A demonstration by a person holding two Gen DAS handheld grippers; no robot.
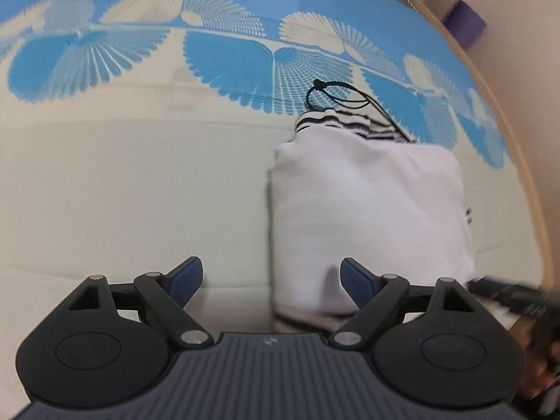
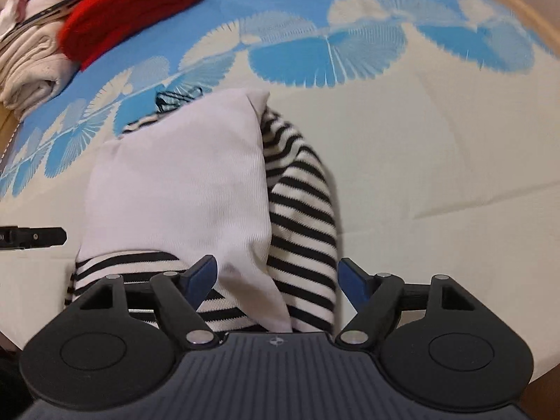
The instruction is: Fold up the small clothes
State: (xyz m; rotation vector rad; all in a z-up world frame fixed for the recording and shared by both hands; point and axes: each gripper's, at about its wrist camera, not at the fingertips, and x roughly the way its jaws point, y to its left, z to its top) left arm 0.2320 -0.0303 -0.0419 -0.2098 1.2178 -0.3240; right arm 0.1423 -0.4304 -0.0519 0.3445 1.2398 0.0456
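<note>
A small white garment (image 1: 367,217) with black-and-white striped parts lies folded on the cream and blue patterned cloth (image 1: 140,182). A thin black cord (image 1: 336,96) loops out past its far striped edge. My left gripper (image 1: 271,278) is open and empty, its right finger over the garment's near left corner. In the right wrist view the white panel (image 2: 182,182) lies over a striped sleeve (image 2: 301,217). My right gripper (image 2: 276,278) is open, its jaws either side of the garment's near edge, holding nothing.
A pile of clothes sits at the far left of the right wrist view, with a red garment (image 2: 133,3) and cream fabric (image 2: 31,63). The wooden table edge (image 1: 525,175) curves along the right. A purple box (image 1: 463,22) stands beyond it. The left gripper's tip (image 2: 35,236) shows at the left.
</note>
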